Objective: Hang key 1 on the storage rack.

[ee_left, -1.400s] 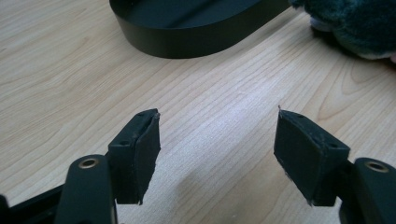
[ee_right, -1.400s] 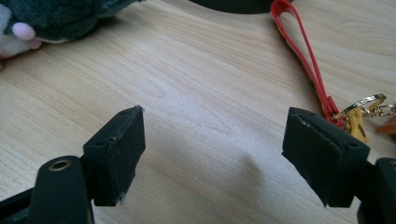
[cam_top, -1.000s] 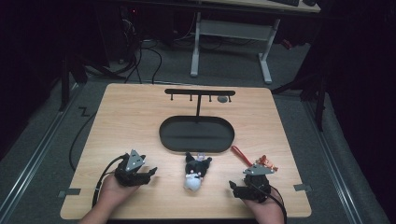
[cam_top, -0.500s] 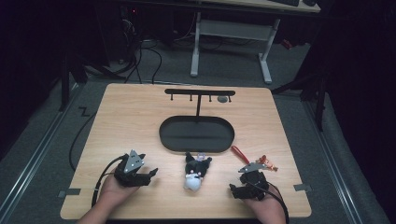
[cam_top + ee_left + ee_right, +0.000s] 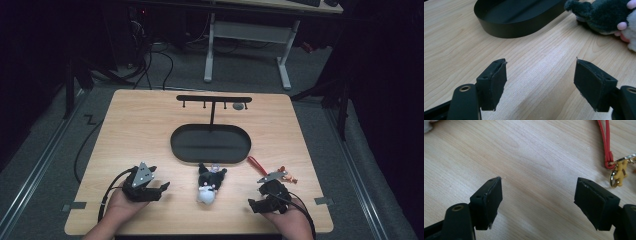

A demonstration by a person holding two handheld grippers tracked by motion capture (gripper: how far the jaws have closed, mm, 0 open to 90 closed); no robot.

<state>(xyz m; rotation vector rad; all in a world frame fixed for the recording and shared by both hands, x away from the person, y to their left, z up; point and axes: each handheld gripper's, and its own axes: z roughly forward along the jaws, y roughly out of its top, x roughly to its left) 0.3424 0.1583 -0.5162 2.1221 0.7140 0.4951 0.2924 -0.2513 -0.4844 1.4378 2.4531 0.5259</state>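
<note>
High view: fuzzy black-and-white plush toy [image 5: 208,185] on pale woodgrain table [image 5: 140,125], between wide-open left gripper [image 5: 161,189] and right gripper [image 5: 254,205].

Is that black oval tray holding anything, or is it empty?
Empty. The black oval tray shows only its bare dark floor; the plush toy lies outside it on the table.

Fuzzy cloth plush toy [image 5: 208,185] – matt wooden table [image 5: 130,130] – glossy black tray [image 5: 210,144].

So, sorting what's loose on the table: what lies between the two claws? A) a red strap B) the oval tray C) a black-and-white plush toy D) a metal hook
C: the plush toy lies on the wood between the left claw and the right claw, in front of the oval tray.
</note>
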